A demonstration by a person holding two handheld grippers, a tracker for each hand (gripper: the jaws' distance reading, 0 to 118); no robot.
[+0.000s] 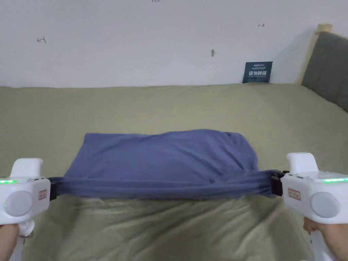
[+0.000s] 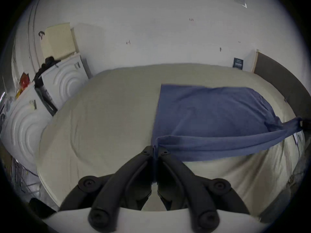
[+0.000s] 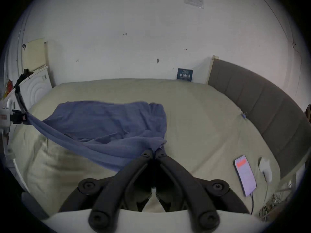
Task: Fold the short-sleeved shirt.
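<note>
Blue short-sleeved cotton shirt (image 1: pixel 163 159) on olive-green bed sheet (image 1: pixel 170 102), near edge lifted, stretched taut. Left gripper (image 2: pixel 155 150) clamped on left corner; right gripper (image 3: pixel 153 152) clamped on right corner. Phone (image 3: pixel 245 174) near grey headboard (image 3: pixel 262 105).

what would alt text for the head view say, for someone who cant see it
A blue shirt lies on a beige bed, its near edge lifted and stretched taut between the left tongs and the right tongs, each shut on one end. A white wall and a grey headboard stand behind.
</note>
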